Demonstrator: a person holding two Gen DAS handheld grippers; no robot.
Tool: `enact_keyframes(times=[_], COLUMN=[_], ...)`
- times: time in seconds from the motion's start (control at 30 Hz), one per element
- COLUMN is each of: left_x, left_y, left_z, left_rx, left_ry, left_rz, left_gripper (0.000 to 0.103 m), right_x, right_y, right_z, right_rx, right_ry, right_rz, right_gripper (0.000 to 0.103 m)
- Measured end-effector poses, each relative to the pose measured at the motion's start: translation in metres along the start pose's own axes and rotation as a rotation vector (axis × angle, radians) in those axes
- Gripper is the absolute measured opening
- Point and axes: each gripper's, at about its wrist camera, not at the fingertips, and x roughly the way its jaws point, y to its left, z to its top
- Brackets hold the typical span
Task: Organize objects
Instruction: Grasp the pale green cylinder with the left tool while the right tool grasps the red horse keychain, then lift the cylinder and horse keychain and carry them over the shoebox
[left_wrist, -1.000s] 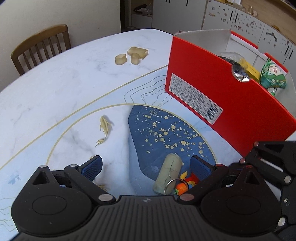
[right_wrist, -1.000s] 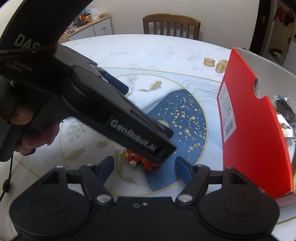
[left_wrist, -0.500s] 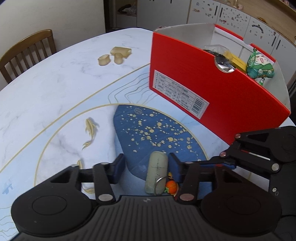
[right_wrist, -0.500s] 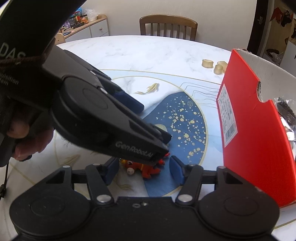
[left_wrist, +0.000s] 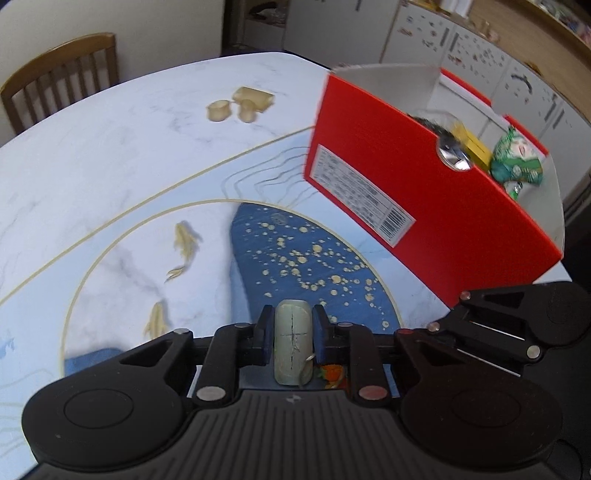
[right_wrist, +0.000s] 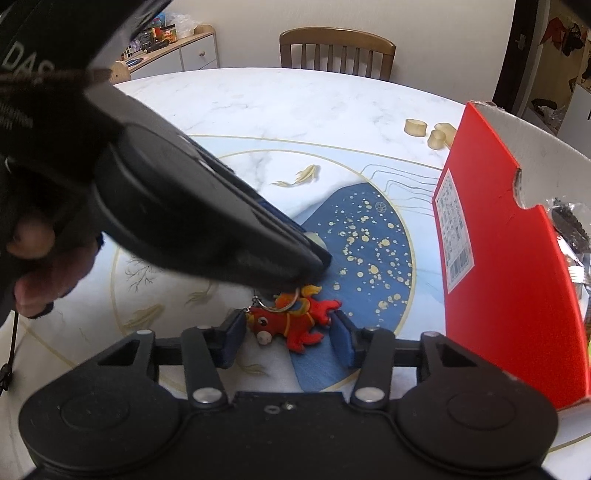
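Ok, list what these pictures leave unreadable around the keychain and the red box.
- Left wrist view: the red fish charm is mostly hidden by the left gripper.
- Right wrist view: the pale tag is almost covered by that gripper.
- Both views: red box label print too small.

Both cameras ride low and close over the worktop, each looking forward along its own fingers. The left view faces the red box from its labelled side, with a chair at far left. The right view looks across the worktop toward that chair, box at right. Both share the box, the chair, the blue patch and the toy.
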Motion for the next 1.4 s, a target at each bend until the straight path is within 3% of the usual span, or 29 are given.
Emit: enact_keyframes(times=[0.13, 0.23, 0.4, 0.6, 0.67, 0.73, 1.4], left_x=[-0.010, -0.018, -0.033, -0.046, -0.049, -0.052, -0.067], left_y=[0.009, 0.014, 0.019, 0.023, 0.023, 0.022, 0.014], left_z=[-0.004, -0.008, -0.017, -0.028, -0.031, -0.035, -0.057], left_rx=[-0.048, -0.077, -0.120, -0.154, -0.159, -0.161, -0.183], left_ry=[-0.009, -0.011, -0.037, -0.049, -0.050, -0.050, -0.045], left_rz=[0.021, 0.041, 0.050, 0.068, 0.074, 0.077, 0.097], left_gripper=[0.021, 0.021, 0.021, 0.021, 0.021, 0.021, 0.021], right_x=[-0.007, -0.014, -0.021, -0.029, -0.030, -0.030, -0.014], right_y=[0.000, -0.002, -0.006, -0.007, -0.005, -0.003, 0.010], right_z=[-0.002, -0.003, -0.005, -0.007, -0.008, -0.009, -0.013], right_rx=[0.003, 0.013, 0.033, 0.050, 0.045, 0.039, -0.061], right_ry=[-0.007, -0.013, 0.003, -0.022, -0.025, -0.033, -0.039], right_rz=[0.002, 0.001, 0.017, 0.031, 0.030, 0.023, -0.021], right_gripper=[0.039, 0.024, 0.024, 0.039, 0.056, 0.060, 0.058])
